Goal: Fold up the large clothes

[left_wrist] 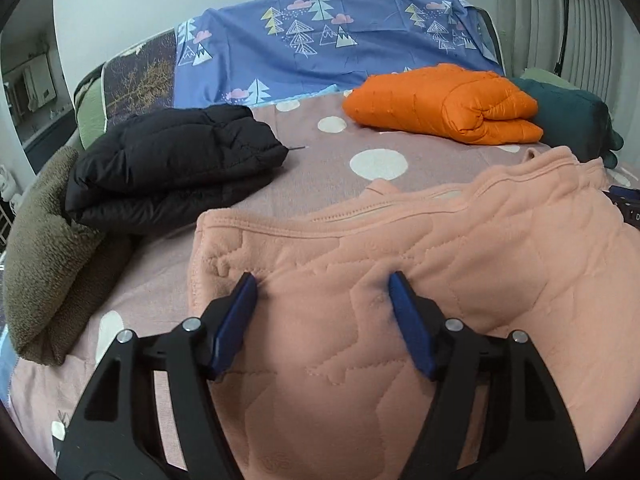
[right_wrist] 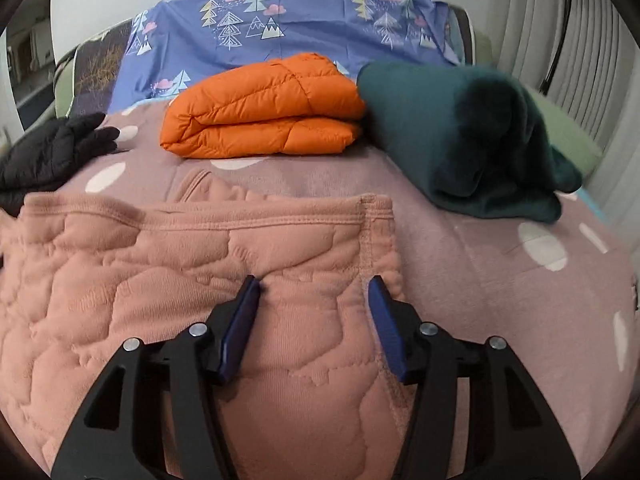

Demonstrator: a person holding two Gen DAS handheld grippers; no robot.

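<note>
Broadly, the bed (left_wrist: 328, 160), under a mauve cover with pale dots, filled the middle of both frames and served as the work surface; a blue tree-print sheet (left_wrist: 320, 40) was draped across its far end at the top, below a plain grey wall, with ribbed curtains at the upper right. The pink quilted garment (left_wrist: 400, 300) lay spread across the lower half of each view, nearest the person, probably because it was the piece being folded. Finished-looking bundles sat beyond it: an orange puffer jacket (right_wrist: 264, 108) at upper centre, a dark green garment (right_wrist: 460, 132) to its right, a black puffer jacket (left_wrist: 168, 160) at the left with an olive fleece (left_wrist: 44, 248) below it. The left tool (left_wrist: 324, 284) and right tool (right_wrist: 316, 286) each stood spread, fingers resting on the pink fabric near its far hem, seemingly smoothing or about to pinch.
</note>
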